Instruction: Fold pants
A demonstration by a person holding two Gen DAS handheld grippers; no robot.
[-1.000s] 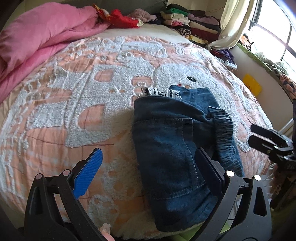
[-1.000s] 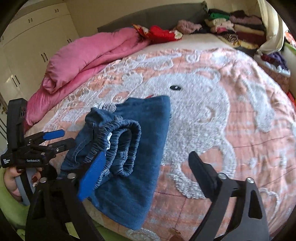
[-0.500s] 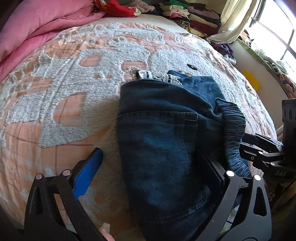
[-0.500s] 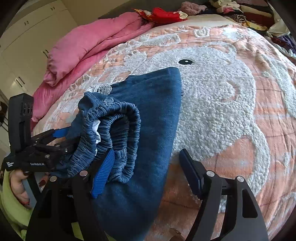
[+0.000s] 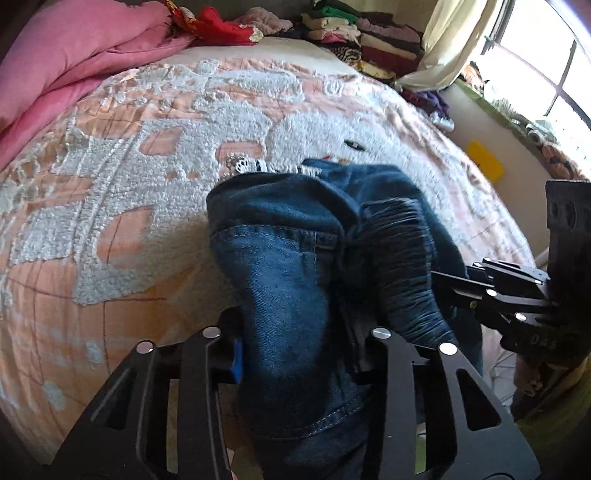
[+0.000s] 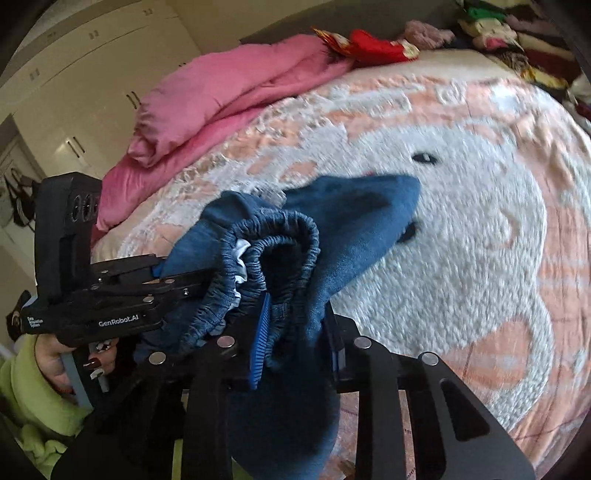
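Folded blue denim pants (image 5: 288, 266) lie near the front edge of a peach and white blanket (image 5: 129, 192), elastic waistband (image 6: 280, 236) rolled on the right side. My left gripper (image 5: 299, 354) is closing, its blue pad and black finger pressing the near denim edge from both sides. My right gripper (image 6: 299, 347) is also closing, pinching the bunched fabric just below the waistband. From each wrist view the other gripper shows clamped on the same bundle: the right gripper (image 5: 461, 284) and the left gripper (image 6: 162, 273). The near part of the pants is bunched and raised.
A pink duvet (image 5: 74, 55) lies along the far left of the bed. Stacked folded clothes (image 5: 369, 40) and a red garment (image 5: 221, 29) sit at the head. A window (image 5: 546, 74) is at right, cupboards (image 6: 92, 55) at left. A hand in a green sleeve (image 6: 55, 365) holds the left gripper.
Both grippers went from wide open around the pants to clamped on the denim. The near edge of the pants is now bunched and lifted between them.
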